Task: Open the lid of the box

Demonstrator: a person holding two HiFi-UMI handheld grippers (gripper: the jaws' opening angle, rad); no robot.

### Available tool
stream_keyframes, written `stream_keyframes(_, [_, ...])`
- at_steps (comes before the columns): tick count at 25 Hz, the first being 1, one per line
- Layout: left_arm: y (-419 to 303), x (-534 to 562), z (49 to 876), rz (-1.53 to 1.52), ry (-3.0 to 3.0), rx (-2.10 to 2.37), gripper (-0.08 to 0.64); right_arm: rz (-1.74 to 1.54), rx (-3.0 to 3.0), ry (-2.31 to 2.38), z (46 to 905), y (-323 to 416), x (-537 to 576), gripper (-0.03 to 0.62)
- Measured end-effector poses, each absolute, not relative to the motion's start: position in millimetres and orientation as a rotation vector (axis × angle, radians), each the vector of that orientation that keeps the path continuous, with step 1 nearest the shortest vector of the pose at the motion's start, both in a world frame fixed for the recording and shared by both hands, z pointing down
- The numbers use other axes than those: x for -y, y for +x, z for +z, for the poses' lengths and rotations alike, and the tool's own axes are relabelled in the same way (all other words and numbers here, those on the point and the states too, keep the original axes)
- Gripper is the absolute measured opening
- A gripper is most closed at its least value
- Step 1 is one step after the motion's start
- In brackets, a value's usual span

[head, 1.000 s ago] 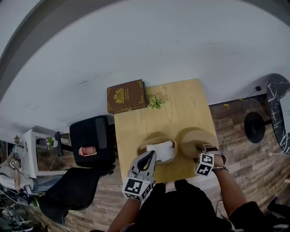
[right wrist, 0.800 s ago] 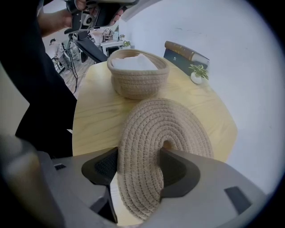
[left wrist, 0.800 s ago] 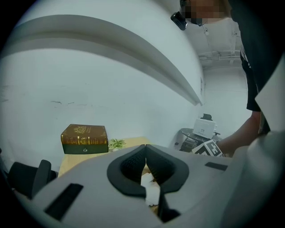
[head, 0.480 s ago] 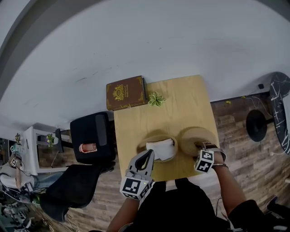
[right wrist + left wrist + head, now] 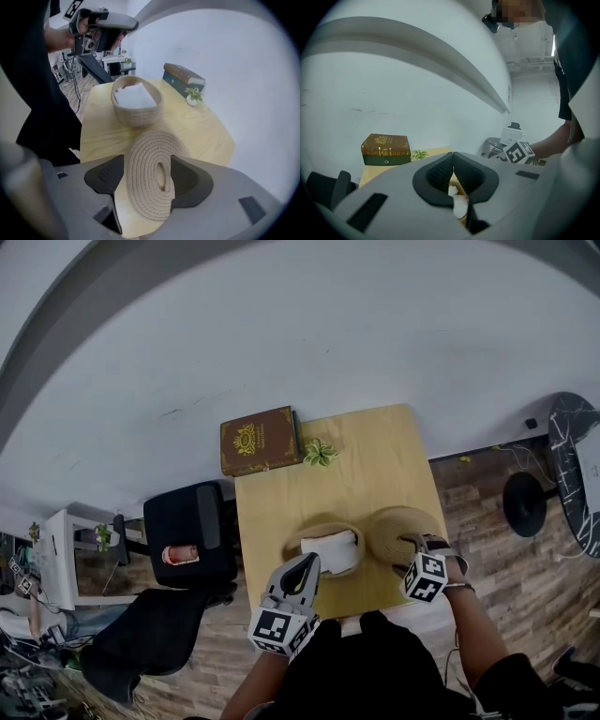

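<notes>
Holds the right gripper (image 5: 406, 547), jaws spread and just opened wider, over the rope lid (image 5: 150, 164) lying beside the open basket (image 5: 137, 116), and the left gripper (image 5: 452, 169) pressed together.

The jaws of the right gripper (image 5: 146, 176) have just been opening — they stand apart over the woven lid (image 5: 145, 150). The lid lies flat on the table (image 5: 101, 136), beneath and between the pads, and neither pad clamps it.
</notes>
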State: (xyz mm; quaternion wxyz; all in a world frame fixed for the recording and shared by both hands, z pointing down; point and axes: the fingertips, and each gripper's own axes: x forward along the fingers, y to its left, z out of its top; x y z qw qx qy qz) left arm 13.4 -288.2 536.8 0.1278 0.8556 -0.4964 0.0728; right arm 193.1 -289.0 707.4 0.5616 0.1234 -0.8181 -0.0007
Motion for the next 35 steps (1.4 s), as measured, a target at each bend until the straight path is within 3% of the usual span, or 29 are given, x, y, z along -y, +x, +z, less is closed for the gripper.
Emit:
stream_keyframes(6, [5, 283, 527, 0.189, 2.508, 1.45, 0.02, -0.059, 2.065, 0.466, 639, 164, 300, 0.283])
stream_keyframes(20, [-29, 281, 487, 0.053, 2.509, 1.521, 0.02, -0.042, 2.513, 1.042, 485, 112, 322, 0.027])
stream_keyframes(35, [-54, 279, 460, -0.02, 2.518, 1.601, 0.02, -0.004, 2.659, 1.215, 424, 98, 319, 0.018])
